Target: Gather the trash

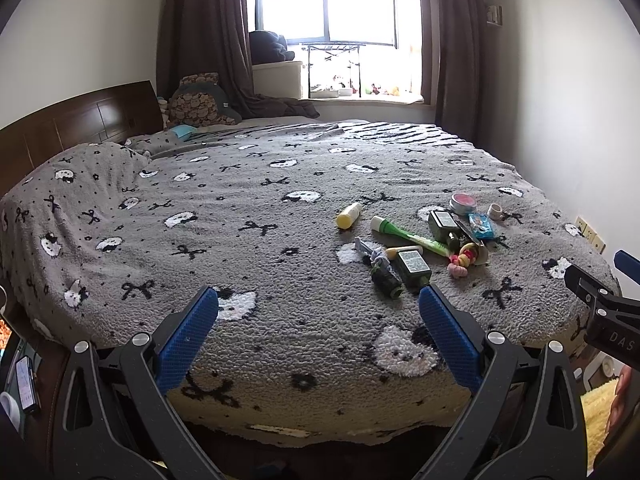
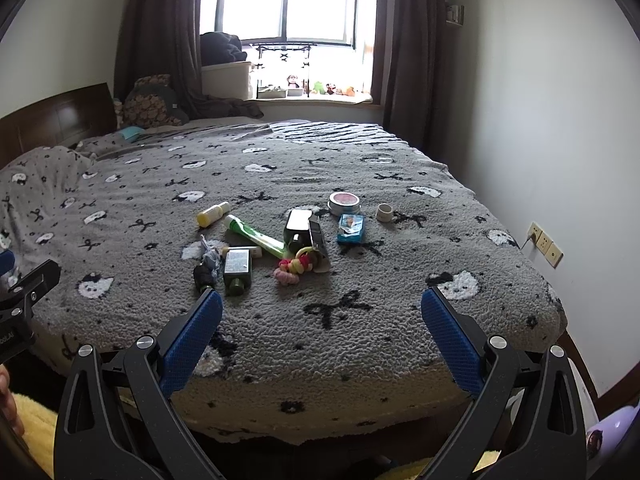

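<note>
Grey fleece blanket (image 1: 280,208) with cat-face and bow print covers the bed; left wrist view first. Left gripper (image 1: 318,300) hovers over the near edge, blue pads spread wide, nothing between them. Trash pile sits ahead and right of it: yellow-capped bottle (image 1: 349,215), green tube (image 1: 404,233), flat dark green bottle (image 1: 413,266) with its neck toward the camera, a black cylinder (image 1: 385,278) just left of it, partly under a grey scrap, second dark bottle (image 1: 443,224), blue packet (image 1: 481,226), round tin with pink top (image 1: 463,202), small white cup (image 1: 495,211), and pink-yellow hair ties (image 1: 464,261). Items overlap; labels unreadable. Right gripper (image 1: 600,292) enters from the right edge, mostly cut off, so its jaw state isn't readable here. Phone (image 1: 26,384) at far left, half out of frame. Right wrist view: right gripper (image 2: 322,302) also over the near edge, pads wide apart, holding nothing. Same pile now ahead and left: flat dark green bottle (image 2: 237,266) nearest the left pad, green tube (image 2: 256,236), yellow-capped bottle (image 2: 213,214), blue packet (image 2: 351,229), round tin (image 2: 344,202), white cup (image 2: 385,213), hair ties (image 2: 294,266). An opened grey carton (image 2: 320,246) lies against the second dark bottle (image 2: 298,226), possibly its box. Left gripper (image 2: 24,300) clipped at the left edge. Wall sockets (image 2: 546,244) right; window (image 2: 288,0) blown out.
</note>
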The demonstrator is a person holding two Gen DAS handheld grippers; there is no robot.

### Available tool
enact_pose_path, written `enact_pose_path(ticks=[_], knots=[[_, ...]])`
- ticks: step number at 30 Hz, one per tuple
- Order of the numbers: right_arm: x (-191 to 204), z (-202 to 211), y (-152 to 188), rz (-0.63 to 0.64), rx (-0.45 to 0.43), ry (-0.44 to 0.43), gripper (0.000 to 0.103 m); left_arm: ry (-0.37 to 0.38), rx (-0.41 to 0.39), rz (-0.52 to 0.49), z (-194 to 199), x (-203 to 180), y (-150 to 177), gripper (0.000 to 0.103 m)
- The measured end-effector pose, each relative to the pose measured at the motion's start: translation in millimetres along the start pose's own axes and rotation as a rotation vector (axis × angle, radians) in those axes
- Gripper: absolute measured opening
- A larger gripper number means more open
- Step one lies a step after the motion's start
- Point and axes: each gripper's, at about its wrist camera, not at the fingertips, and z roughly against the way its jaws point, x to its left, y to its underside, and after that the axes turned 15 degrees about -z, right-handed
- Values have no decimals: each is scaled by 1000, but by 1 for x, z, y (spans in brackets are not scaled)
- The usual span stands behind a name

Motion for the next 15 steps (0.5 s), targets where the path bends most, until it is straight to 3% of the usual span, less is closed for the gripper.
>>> enact_pose_path(ticks=[15], knots=[[-3,1,-3,-6,0,-1,100,14,-6,0,2,-6,-5,95]])
